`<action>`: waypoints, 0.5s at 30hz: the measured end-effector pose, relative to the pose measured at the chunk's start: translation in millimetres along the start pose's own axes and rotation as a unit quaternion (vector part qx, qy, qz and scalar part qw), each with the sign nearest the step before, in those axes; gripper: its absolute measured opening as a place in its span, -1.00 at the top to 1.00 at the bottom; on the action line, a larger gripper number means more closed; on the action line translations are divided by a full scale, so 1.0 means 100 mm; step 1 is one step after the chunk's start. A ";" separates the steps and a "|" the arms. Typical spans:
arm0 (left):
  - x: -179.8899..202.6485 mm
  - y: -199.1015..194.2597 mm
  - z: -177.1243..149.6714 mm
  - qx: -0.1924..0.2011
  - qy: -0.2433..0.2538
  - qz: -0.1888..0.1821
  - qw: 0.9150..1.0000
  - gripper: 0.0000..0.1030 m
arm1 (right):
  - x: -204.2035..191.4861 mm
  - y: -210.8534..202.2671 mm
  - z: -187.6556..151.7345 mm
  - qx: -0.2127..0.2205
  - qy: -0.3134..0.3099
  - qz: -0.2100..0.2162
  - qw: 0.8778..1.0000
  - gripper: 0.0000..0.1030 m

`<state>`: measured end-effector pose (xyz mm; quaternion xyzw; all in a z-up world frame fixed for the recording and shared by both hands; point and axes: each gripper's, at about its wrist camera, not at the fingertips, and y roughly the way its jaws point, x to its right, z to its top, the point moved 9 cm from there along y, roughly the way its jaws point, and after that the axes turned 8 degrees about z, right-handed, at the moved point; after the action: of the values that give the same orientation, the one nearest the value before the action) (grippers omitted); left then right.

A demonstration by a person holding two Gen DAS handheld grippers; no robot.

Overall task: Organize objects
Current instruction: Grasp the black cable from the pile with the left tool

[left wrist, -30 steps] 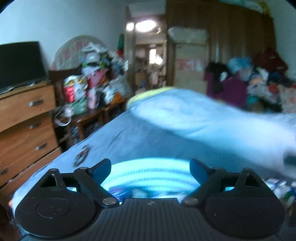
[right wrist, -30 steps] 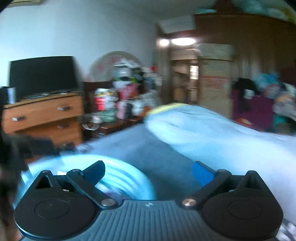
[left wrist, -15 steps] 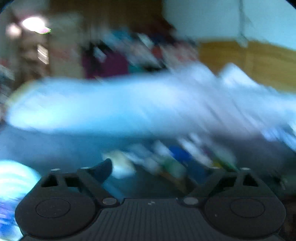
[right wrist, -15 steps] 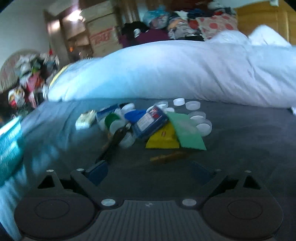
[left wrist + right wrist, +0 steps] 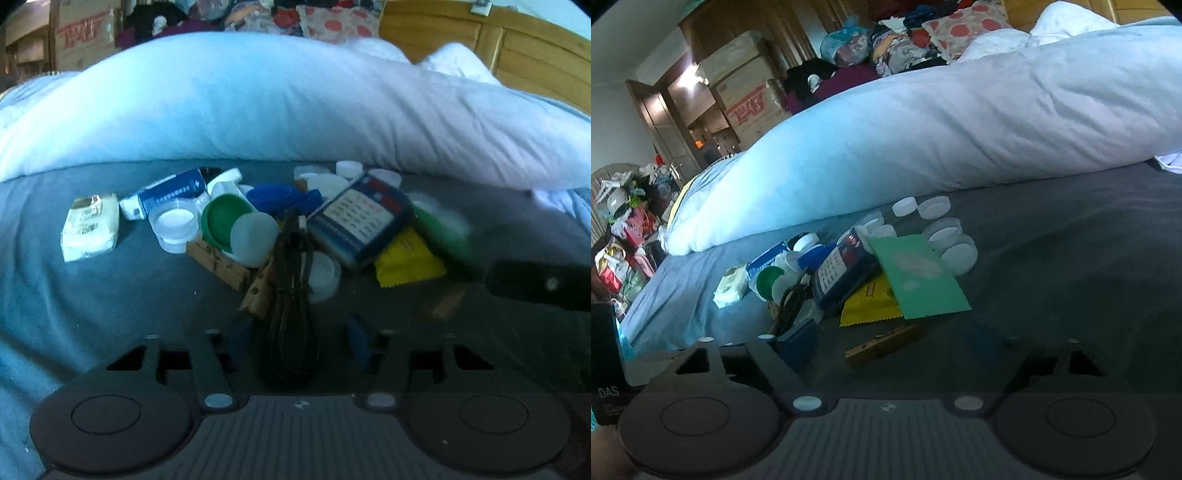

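A cluttered bedroom with a wooden wardrobe and cardboard boxes lies behind a bed [image 5: 1071, 258] with a dark grey sheet, where a pale blue duvet [image 5: 277, 103] is bunched along the far side. Near it on the sheet sits a pile of small objects [image 5: 288, 225]: white lids, a green lid [image 5: 221, 221], a navy card pack [image 5: 842, 277], a yellow sachet [image 5: 868, 302], a green sheet [image 5: 919, 277] and wooden clothespegs. The left tool [image 5: 297, 343] is spread open, its fingers either side of a coiled black cable [image 5: 293, 295], not gripping it. The right tool [image 5: 897, 343] is open and empty, with a clothespeg [image 5: 882, 345] between its fingers.
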<state>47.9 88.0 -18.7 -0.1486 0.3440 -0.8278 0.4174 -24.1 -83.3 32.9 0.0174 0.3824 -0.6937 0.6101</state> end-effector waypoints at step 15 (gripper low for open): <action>-0.42 -0.57 -0.43 -0.001 -0.007 0.025 1.000 0.36 | -0.11 0.57 -0.04 -0.035 0.005 -0.010 0.999 -0.53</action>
<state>17.3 163.6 -8.4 -0.1460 0.3457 -0.8158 0.4400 25.6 -69.6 6.2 -0.0048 0.4098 -0.6860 0.6013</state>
